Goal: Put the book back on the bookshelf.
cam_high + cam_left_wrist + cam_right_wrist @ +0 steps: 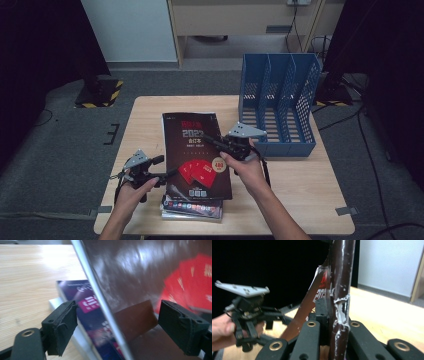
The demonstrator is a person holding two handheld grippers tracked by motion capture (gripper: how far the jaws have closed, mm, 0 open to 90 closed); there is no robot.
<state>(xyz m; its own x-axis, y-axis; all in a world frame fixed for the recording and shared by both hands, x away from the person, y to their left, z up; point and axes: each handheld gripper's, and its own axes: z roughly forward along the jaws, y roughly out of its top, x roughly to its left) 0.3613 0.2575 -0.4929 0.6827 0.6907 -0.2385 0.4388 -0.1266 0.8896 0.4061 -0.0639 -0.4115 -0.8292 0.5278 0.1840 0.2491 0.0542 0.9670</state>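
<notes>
A large dark book [197, 150] with red cards on its cover is tilted up off a small stack of magazines [192, 210] on the wooden table [300, 200]. My right gripper [214, 141] is shut on the book's right edge. In the right gripper view the jaws [332, 322] clamp the worn spine [340, 277]. My left gripper [166, 167] stands open at the book's left edge. In the left gripper view the cover [140, 277] and its pale edge pass between the wide jaws [120, 330], clear of both pads. A purple magazine [85, 305] lies beneath.
A blue three-slot file rack [280, 100] stands at the table's back right, just beyond my right hand. Bare tabletop [25, 277] lies left of the stack. Dark stands and cables sit on the floor around the table.
</notes>
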